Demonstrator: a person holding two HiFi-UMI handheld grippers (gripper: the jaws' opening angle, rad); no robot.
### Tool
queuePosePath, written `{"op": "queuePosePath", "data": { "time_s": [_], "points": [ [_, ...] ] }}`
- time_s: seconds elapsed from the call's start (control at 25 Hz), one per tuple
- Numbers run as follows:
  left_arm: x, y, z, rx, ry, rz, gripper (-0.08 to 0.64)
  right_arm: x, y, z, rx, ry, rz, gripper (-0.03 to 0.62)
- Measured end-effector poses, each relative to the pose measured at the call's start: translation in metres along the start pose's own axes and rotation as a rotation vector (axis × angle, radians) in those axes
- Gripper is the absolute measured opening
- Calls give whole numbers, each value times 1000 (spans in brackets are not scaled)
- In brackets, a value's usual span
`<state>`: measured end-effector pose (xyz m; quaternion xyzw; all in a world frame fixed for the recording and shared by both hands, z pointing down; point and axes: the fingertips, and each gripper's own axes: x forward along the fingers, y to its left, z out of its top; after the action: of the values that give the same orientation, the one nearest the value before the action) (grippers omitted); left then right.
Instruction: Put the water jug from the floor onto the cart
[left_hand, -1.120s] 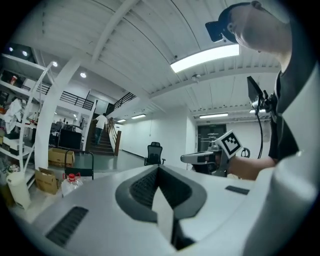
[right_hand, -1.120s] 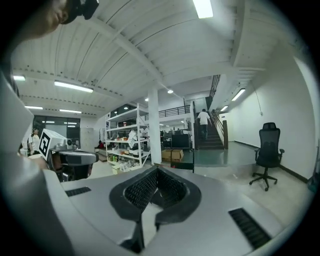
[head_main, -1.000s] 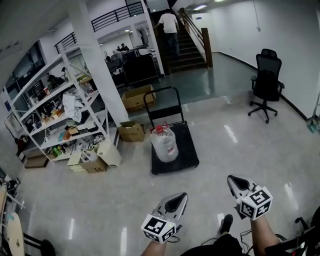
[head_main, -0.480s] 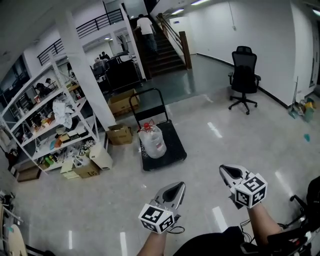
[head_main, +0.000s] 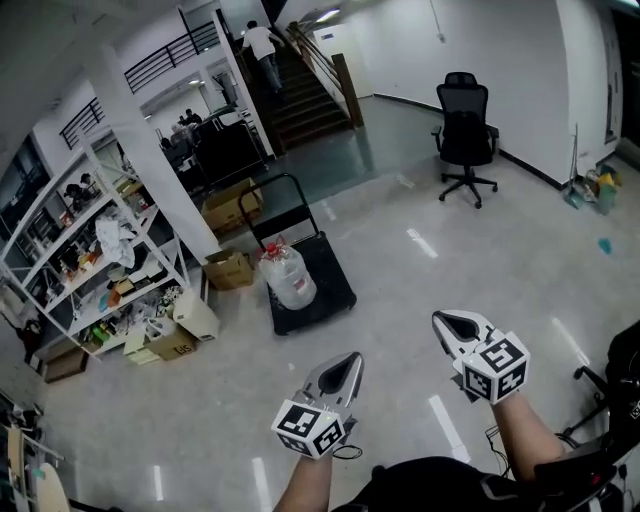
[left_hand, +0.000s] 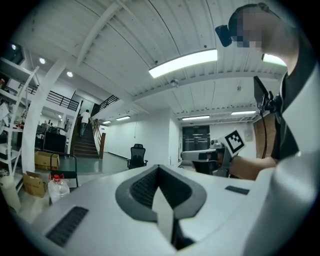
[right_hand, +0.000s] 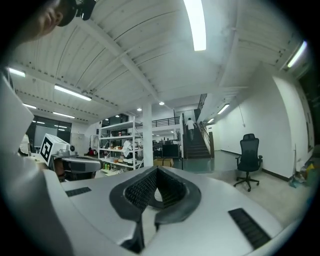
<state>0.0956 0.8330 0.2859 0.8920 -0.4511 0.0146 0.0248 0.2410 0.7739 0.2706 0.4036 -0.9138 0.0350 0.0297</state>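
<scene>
Left gripper (head_main: 346, 360): one unit, jaws pressed fully together, nothing between them, pointing level.
Right gripper (head_main: 446, 321): one unit, just right of the left jaws. Jaws closed tip to tip and empty, also pointing level.
Marker cubes (head_main: 308, 428): two, one behind each pair of jaws.
Floor (head_main: 400, 280): pale and glossy, running bare from below both jaws out to the cart.
Cart (head_main: 332, 278): one black platform cart, ahead of the left jaws and a little to their left, well apart from both grippers. Its single loop handle stands upright at the far end.
Water jug (head_main: 288, 278): one clear jug with a red cap, upright on the cart deck on the side left of the jaws. Neither gripper touches it.
Cardboard boxes (head_main: 228, 268): at least four on the floor. One is just left of the cart, one open beyond the handle, the others at the foot of the shelving.
Shelving rack (head_main: 90, 240): one, far left of the jaws, crowded with small goods I could not count.
Office chair (head_main: 465, 125): one, black, far ahead and right of the right jaws.
Staircase (head_main: 300, 100): one flight, farthest ahead.
Person (head_main: 262, 45): one, on the stairs.
</scene>
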Motion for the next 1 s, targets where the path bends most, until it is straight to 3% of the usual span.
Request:
{"op": "queuePosePath", "data": {
  "time_s": [0.12,0.4,1.0],
  "points": [
    [21,-23,2,14,2,1,-4,-19,-25,-3,-1,8,-9,2],
    [30,-42,2,8,21,19,-4,-31,-36,-8,8,19,15,2],
    [18,-27,1,16,22,37,-3,-21,-20,-3,-13,-2,31,2]
  ]
}}
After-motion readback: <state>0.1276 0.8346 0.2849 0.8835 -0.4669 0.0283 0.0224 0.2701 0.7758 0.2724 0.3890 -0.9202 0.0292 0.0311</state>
